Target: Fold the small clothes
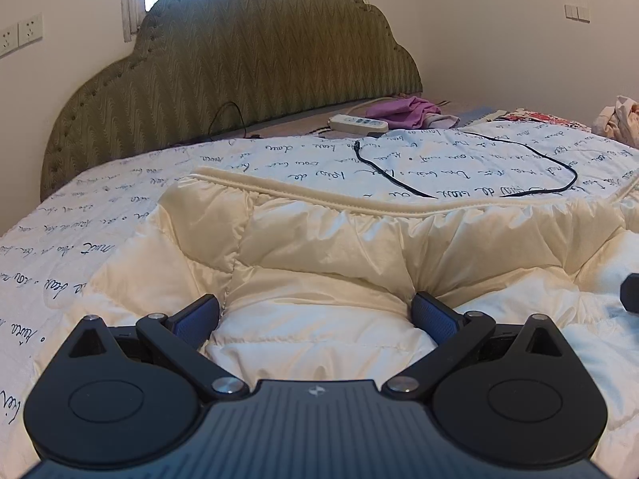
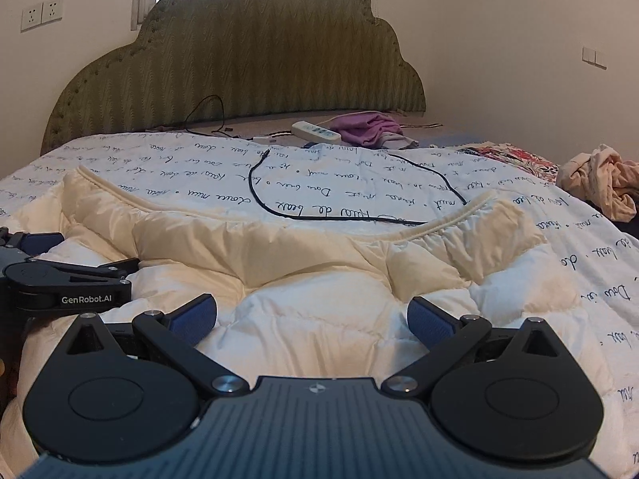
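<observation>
- Jacket (image 1: pixel 319 239): cream, quilted and puffy, spread on the bed (image 1: pixel 100 199) over a script-printed quilt; ribbed hem (image 1: pixel 319 193) lay along the far side, towards the headboard (image 1: pixel 239 72).
- Left gripper (image 1: pixel 315 311): low over the jacket's near part, jaws wide apart, blue pads (image 1: pixel 195 319) pressed to either side of a padded bulge, nothing clamped.
- Right gripper (image 2: pixel 311 315): beside the left one, likewise spread open over the padding, holding nothing; whether its pads touched the cloth could not quite be told.
- Handling, as judged: light, soft and springy, with a slick shell; a pinch on a fat panel would likely slip, and folds would tend to puff back up.
- Hold points, as judged: the ribbed hem or a stitched seam (image 1: pixel 227 279), where the cloth is thin and less slippery.
- Also present: black cable (image 1: pixel 459 183) looped on the quilt just beyond the hem; power strip (image 1: pixel 357 123); purple cloth (image 1: pixel 403 111); pink clothes (image 2: pixel 599 183) at the right edge.
</observation>
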{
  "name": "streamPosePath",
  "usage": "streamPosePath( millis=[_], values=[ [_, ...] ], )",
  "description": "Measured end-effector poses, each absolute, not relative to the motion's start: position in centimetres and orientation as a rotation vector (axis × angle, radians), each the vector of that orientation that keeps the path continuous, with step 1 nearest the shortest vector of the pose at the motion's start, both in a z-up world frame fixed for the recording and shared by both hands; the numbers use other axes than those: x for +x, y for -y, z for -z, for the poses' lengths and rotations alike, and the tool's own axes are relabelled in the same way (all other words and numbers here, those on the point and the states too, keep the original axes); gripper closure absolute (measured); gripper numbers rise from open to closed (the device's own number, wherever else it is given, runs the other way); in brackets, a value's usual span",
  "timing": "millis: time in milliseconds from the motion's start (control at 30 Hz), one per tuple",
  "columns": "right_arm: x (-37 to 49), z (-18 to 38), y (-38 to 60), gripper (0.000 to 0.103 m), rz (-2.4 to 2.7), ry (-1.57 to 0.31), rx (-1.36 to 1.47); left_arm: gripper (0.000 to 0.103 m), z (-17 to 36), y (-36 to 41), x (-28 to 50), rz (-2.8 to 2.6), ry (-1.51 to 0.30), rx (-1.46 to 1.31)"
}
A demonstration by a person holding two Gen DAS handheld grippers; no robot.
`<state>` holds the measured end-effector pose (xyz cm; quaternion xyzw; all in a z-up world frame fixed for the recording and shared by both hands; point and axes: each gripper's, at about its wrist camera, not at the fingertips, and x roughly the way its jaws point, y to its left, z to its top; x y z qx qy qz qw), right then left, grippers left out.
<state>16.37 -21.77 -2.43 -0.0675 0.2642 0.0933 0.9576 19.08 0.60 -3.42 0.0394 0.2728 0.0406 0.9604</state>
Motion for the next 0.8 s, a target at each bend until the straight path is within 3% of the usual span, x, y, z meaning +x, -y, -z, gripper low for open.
streamPosePath(
  millis=[267, 467, 800],
  values=[
    [23.0, 1.2, 24.2, 0.0, -0.057, -0.58, -0.103, 0.0, -1.1, -1.3, 22.1, -0.133, -0.524, 0.233],
    [25.0, 4.2, 24.2, 0.0, -0.058, -0.628, -0.124, 0.0, 1.0, -3.8, 25.7, -0.115, -0.634, 0.145],
    [25.1, 5.6, 24.0, 0.0, -0.063, -0.609, -0.113, 0.0, 3.1, -3.7, 25.2, -0.123, -0.612, 0.149]
  ],
)
